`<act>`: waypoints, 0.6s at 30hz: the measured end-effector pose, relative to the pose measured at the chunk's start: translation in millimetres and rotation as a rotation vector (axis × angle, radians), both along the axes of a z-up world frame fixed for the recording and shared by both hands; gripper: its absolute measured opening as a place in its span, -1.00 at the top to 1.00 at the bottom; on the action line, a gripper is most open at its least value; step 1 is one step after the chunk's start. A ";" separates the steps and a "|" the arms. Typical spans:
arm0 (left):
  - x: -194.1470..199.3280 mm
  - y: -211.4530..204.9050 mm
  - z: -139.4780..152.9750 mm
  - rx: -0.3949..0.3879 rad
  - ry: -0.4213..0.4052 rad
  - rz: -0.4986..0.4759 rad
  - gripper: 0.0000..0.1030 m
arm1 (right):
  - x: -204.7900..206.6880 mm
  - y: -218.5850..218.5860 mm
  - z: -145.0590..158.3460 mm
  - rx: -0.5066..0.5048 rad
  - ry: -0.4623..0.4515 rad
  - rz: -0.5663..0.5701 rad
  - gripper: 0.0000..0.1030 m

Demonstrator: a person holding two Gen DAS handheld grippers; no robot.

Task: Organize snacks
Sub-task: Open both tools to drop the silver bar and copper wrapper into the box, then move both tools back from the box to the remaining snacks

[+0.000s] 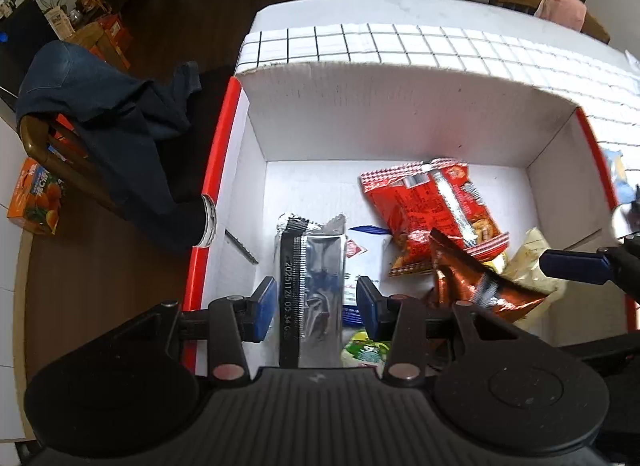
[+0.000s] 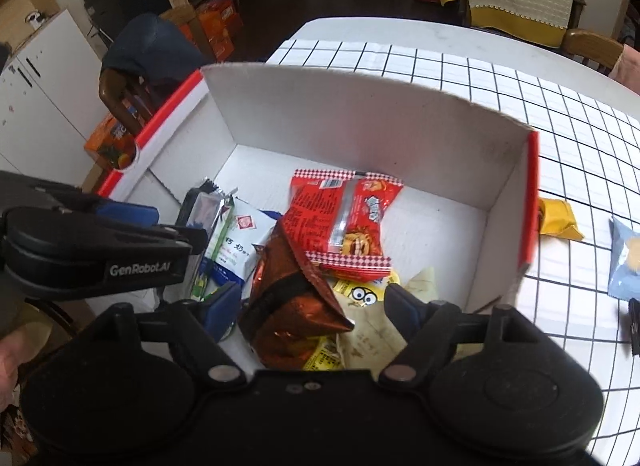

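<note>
A white box with red edges stands on the checked table and holds several snack packets. My left gripper is open over the box, its fingers either side of a silver packet without pressing it. A red packet lies in the middle of the box. My right gripper is open, its fingers either side of a copper-brown packet. A white and blue packet and a yellow cartoon packet lie beneath.
A yellow packet and a pale blue packet lie on the checked tablecloth right of the box. A chair with dark clothes stands left of the table. An orange carton sits on the floor.
</note>
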State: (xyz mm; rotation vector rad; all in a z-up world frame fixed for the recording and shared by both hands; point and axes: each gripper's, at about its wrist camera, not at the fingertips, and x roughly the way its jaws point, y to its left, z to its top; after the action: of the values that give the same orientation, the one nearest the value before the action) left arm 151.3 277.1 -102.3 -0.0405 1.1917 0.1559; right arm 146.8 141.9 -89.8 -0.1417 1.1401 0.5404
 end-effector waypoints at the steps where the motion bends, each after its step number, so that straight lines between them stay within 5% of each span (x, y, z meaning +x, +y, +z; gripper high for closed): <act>1: -2.1 -0.7 3.2 -0.005 -0.009 -0.002 0.13 | -0.1 -2.9 2.7 0.007 -0.003 -0.004 -0.52; 18: -34.9 -41.1 68.0 -0.037 -0.203 -0.044 -0.41 | -23.6 -68.3 57.7 0.165 -0.072 -0.081 -0.84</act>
State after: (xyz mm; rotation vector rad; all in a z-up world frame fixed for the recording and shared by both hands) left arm 116.5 236.0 -34.4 -0.0611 0.9917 0.0883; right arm 123.2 73.6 -32.1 0.0276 1.0226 0.5509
